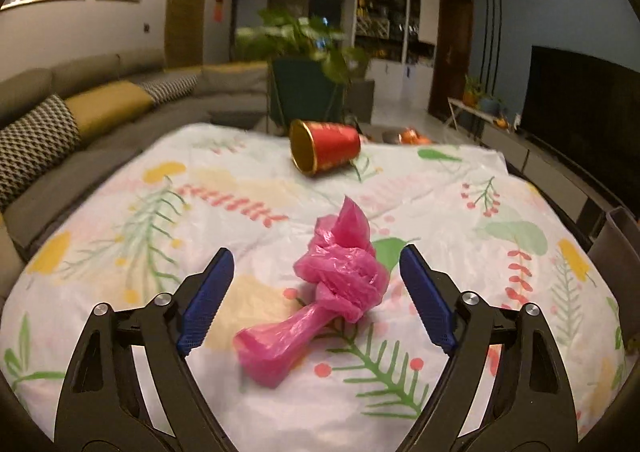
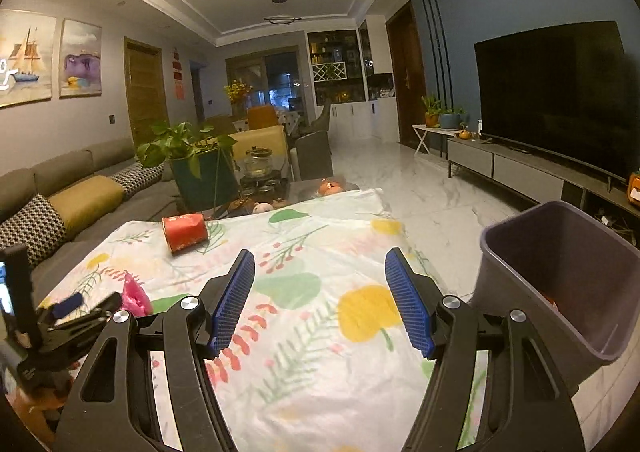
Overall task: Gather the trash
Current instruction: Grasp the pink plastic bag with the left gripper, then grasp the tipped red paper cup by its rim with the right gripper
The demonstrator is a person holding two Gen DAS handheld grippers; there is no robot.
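Hovering our left gripper (image 1: pixel 316 280) wide open around the pink bag (image 1: pixel 320 300) on the floral cloth (image 1: pixel 120 212).
Our right gripper (image 2: pixel 320 292) gapes empty beside the grey bin (image 2: pixel 560 272); red cup (image 1: pixel 324 148) lies tipped, no readable writing.

Grey sofa (image 2: pixel 72 180), potted plant (image 2: pixel 188 148), dark television (image 2: pixel 556 92).

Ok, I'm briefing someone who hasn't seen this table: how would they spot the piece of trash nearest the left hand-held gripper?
Start at the table under the floral cloth. Near its front edge, between the open fingers of the left hand-held gripper, lies a crumpled pink plastic bag, knotted into a lump with a tail. The only other trash on the cloth, a red paper cup with a gold inside, lies tipped over farther back.
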